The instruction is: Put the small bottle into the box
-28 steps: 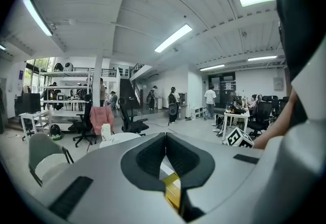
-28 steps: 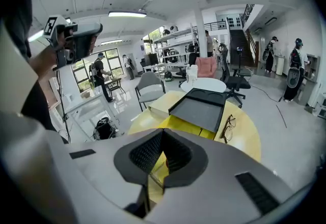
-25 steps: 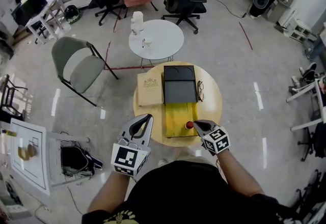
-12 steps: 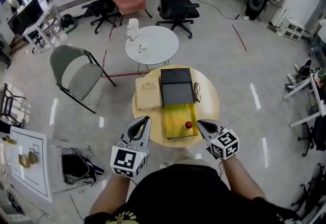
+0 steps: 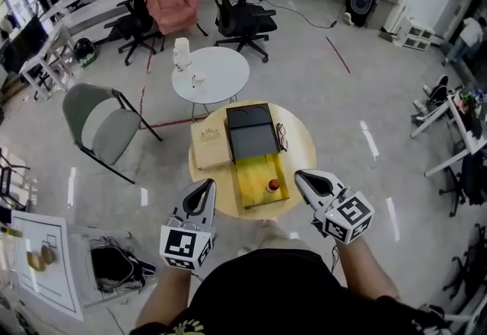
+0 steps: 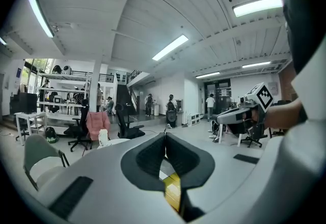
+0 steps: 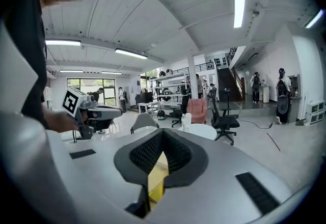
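Wood table (image 5: 304, 145) w/ small bottle (image 5: 273, 186), box (image 5: 249, 132); white table (image 5: 221, 71) beyond it; left gripper (image 5: 205, 186) & right gripper (image 5: 300, 175) at its near edge, jaws closed, empty

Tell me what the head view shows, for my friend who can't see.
A small red-topped bottle sits on a yellow board on a round wooden table, with a dark box beyond it. The left gripper and right gripper, both shut and empty, hover at the table's near edge, either side of the board.
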A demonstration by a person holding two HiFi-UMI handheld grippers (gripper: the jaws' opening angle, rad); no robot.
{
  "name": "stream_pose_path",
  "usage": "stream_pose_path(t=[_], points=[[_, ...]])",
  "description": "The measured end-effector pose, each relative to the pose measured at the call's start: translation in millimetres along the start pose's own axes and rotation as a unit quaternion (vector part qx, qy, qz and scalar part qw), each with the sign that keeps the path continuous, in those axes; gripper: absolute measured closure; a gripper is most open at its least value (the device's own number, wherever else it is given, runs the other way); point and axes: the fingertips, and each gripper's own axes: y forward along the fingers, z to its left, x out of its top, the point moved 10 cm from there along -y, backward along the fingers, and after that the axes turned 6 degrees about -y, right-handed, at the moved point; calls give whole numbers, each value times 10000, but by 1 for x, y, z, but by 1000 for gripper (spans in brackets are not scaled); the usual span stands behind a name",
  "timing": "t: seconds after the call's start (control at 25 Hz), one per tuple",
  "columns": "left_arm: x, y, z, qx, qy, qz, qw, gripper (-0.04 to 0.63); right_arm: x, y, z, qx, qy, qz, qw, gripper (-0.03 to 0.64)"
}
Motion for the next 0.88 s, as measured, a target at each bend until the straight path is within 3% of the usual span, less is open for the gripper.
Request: stream_pose_path(t=[0.44,0.88], points=[[4,0,-4,-264,70,-71,9996,576,2,-14,21,-172,-82,112,9998,604],[9,38,-19,-374,123,-54,9992,577,-15,-2,-4,80,-183,354,9992,604]])
